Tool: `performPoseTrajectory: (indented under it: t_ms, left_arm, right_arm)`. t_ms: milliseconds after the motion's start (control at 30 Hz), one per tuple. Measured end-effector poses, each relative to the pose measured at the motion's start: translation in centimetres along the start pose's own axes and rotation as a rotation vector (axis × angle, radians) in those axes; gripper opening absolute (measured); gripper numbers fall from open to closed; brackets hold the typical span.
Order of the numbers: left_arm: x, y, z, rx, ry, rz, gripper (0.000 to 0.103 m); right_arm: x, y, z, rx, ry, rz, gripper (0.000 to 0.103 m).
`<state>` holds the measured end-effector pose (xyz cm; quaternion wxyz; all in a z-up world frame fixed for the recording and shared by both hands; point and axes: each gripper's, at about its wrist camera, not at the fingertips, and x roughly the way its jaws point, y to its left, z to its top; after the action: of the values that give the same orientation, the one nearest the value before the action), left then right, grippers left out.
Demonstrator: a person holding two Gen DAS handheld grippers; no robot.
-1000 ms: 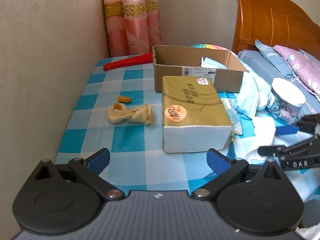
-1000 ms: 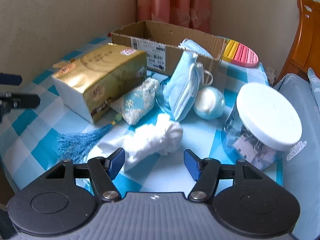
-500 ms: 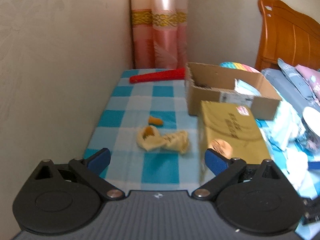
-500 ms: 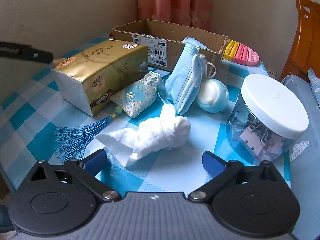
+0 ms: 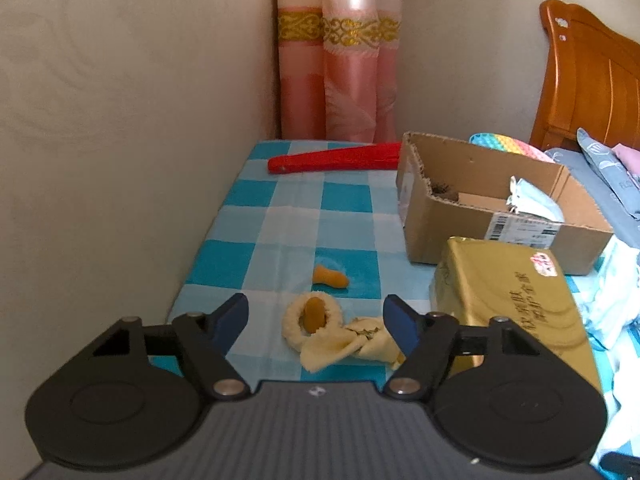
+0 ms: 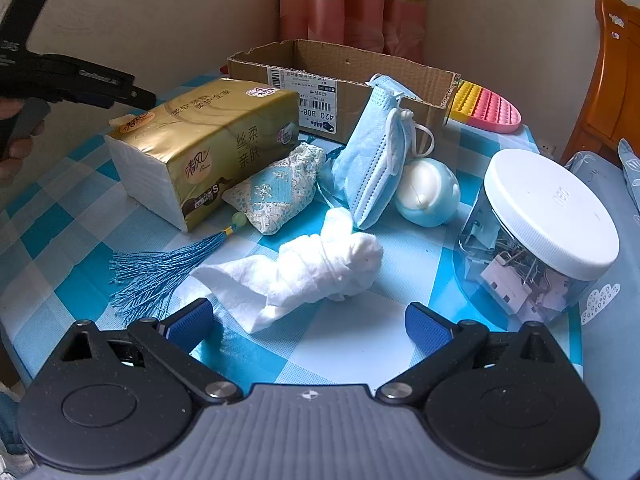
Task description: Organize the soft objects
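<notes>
L gripper (image 5: 316,322) closing on cream plush sock (image 5: 332,334) at my 12, pads not touching yet — limp, light; I'd pinch mid-bunch. R gripper (image 6: 308,320) wide, empty, white cloth wad (image 6: 304,272) ahead.

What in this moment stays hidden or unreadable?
- Cardboard box contents: right wrist view, near wall hides them; left wrist view shows only a pale bundle.
- Cream cloth: left wrist view, right finger covers its end.
- Jar contents: right wrist view, lid hides most.
</notes>
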<state>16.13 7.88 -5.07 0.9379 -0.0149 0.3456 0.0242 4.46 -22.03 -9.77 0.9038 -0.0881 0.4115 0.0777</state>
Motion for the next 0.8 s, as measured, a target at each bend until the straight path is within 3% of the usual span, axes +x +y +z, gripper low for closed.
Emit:
performPoseTrajectory:
  t_ms: [333, 800]
  left_arm:
    - [2.4, 0.2, -0.4, -0.041, 0.057, 0.014, 0.073]
    - [0.1, 1.2, -2.5, -0.079, 0.090, -0.028, 0.072]
  right_arm:
    - [0.0, 0.0, 0.1, 0.001, 0.004, -0.002, 0.103]
    - [0.0, 0.0, 0.0, 0.001, 0.002, -0.002, 0.103]
